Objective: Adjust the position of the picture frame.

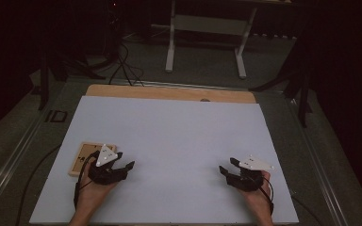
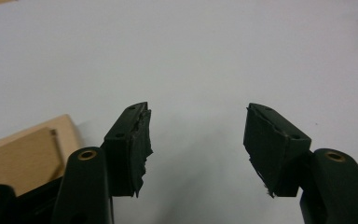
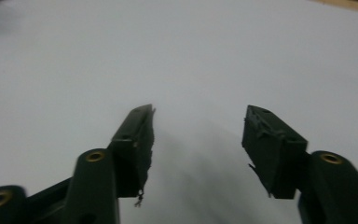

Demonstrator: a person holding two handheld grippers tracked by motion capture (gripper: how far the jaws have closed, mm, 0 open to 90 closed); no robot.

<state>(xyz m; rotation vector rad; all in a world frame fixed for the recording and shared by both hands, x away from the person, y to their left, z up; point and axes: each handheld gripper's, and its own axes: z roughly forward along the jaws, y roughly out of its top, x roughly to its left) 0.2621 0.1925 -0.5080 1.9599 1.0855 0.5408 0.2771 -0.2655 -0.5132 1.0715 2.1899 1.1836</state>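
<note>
A dark room surrounds the work area: black drapes at the sides, grey carpet, and the white legs of a desk frame (image 1: 206, 44) standing beyond the far edge, with black cables (image 1: 125, 66) trailing over the floor to its left. The wooden table (image 1: 169, 92) shows as a tan strip at the far side; the rest lies under a large white sheet (image 1: 169, 136), matte and bare across its middle. The left gripper (image 1: 125, 168) rests low on the sheet near the person's edge, jaws spread apart with nothing between them. Just behind and outward of it, partly under its grey plate, lies a small wooden board (image 1: 82, 157), flat on the sheet; in the left gripper view its pale corner (image 2: 32, 149) sits beside the left jaw. The right gripper (image 1: 228, 167), well apart from the left one, likewise stands spread and empty over plain white sheet.
</note>
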